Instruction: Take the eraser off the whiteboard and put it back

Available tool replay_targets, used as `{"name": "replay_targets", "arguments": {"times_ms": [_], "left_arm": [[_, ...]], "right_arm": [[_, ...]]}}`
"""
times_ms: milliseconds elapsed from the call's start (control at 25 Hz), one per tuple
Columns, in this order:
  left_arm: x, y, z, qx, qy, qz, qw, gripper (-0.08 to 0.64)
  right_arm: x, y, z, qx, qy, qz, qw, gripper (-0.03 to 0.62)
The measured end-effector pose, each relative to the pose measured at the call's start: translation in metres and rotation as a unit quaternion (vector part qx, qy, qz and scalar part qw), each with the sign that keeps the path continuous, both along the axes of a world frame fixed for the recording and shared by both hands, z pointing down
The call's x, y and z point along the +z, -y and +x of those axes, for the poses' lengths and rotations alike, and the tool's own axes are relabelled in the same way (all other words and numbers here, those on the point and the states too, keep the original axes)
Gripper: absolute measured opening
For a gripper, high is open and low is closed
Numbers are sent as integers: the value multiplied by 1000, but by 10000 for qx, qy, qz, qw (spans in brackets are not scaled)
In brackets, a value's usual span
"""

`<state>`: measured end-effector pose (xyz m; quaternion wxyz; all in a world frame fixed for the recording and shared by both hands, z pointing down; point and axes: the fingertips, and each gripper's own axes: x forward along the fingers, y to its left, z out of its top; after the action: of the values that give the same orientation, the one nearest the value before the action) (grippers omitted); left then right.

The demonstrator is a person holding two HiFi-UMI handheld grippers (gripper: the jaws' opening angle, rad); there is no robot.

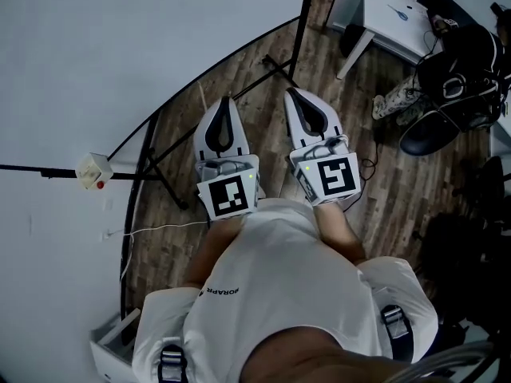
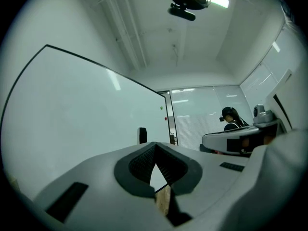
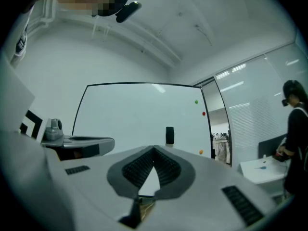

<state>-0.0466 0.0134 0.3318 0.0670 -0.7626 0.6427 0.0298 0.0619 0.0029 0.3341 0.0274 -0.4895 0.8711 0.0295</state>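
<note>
Right gripper view has the small black rectangular eraser (image 3: 169, 134) stuck upright on the large white framed whiteboard (image 3: 134, 114), at about 12 o'clock from the right tool (image 3: 154, 150) and well apart from it. The left gripper view shows the eraser at about 11 o'clock from the left tool (image 2: 155, 146). Both tools are closed tip to tip with nothing between their ribbed pads, so the eraser sits untouched.

The main risk, as I judge it, is arriving with the tool closed. A shut tip would shove the eraser along the smooth board or knock it to the wooden floor (image 1: 263, 110) instead of gripping it. The eraser is narrow, so an off-centre pinch could twist it loose.

Three small coloured round magnets, one green (image 3: 196, 101), sit at 1 to 3 o'clock of the eraser and could be swept off by a wide approach. In the head view, the board's black stand legs (image 1: 160, 166) splay at 9 o'clock of the left tool and could catch a foot.
</note>
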Motion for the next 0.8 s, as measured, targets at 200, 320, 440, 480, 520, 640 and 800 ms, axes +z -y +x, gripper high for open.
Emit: {"name": "replay_targets", "arguments": {"times_ms": [200, 320, 440, 480, 520, 640, 800], "left_arm": [[1, 52, -24, 194, -134, -38, 9997, 3], [2, 78, -34, 327, -176, -35, 9993, 3], [4, 102, -43, 426, -192, -69, 9989, 3], [5, 109, -47, 472, -179, -80, 9987, 3], [5, 116, -50, 522, -177, -83, 9984, 3], [6, 135, -58, 662, -227, -94, 9975, 3], [5, 154, -63, 840, -246, -115, 9961, 3]], "right_arm": [[-2, 48, -30, 104, -18, -22, 9999, 12], [-4, 73, -42, 180, -8, 4, 9998, 12], [-4, 98, -55, 279, -63, -19, 9996, 12], [-4, 106, -59, 310, -82, -12, 9995, 12], [-5, 114, -64, 339, -96, -3, 9994, 12], [-6, 132, -77, 416, -116, -5, 9991, 12], [-7, 150, -88, 495, -126, -35, 9987, 12]]}}
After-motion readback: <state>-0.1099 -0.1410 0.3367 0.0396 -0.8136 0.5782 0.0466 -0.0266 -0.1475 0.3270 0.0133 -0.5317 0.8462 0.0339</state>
